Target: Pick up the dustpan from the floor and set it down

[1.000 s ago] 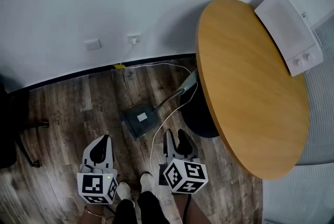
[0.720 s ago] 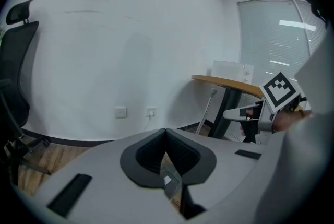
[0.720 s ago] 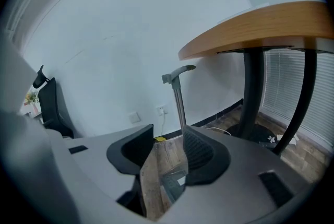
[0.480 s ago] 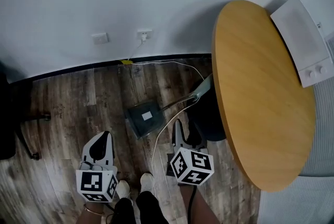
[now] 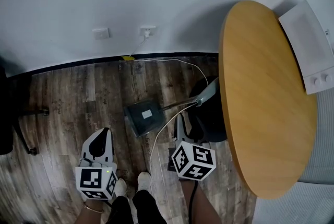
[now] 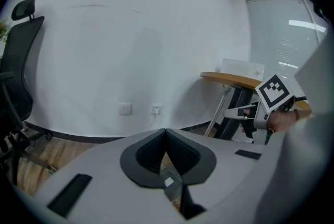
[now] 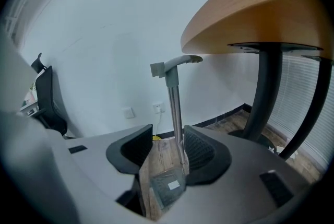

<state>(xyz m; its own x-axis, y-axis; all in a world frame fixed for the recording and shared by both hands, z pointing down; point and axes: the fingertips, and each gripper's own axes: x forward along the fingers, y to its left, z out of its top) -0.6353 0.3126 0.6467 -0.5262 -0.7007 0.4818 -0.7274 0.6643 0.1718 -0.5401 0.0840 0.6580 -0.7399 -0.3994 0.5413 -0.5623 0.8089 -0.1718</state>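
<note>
The dark dustpan (image 5: 144, 116) lies flat on the wood floor, and its long grey handle (image 5: 202, 96) slants up to the right toward the table. My right gripper (image 5: 187, 124) is open just short of that handle. In the right gripper view the upright handle (image 7: 176, 108) shows in the gap close to the right pad, the pan (image 7: 166, 186) lies below, and no pad presses on it. My left gripper (image 5: 102, 135) hangs to the left of the pan, apart from it. Its pads meet at the tips (image 6: 166, 131), and nothing is held.
A round wooden table (image 5: 266, 92) on a black pedestal base (image 5: 211, 126) stands right beside the handle. A white cable (image 5: 155, 140) runs across the floor from the wall socket (image 5: 147, 31). An office chair base (image 5: 18, 134) is at the left, and the person's shoes (image 5: 143, 182) are below.
My right gripper has moved forward, closer to the dustpan's handle. The left gripper has shifted only slightly. The head view has swung a little to the left.
</note>
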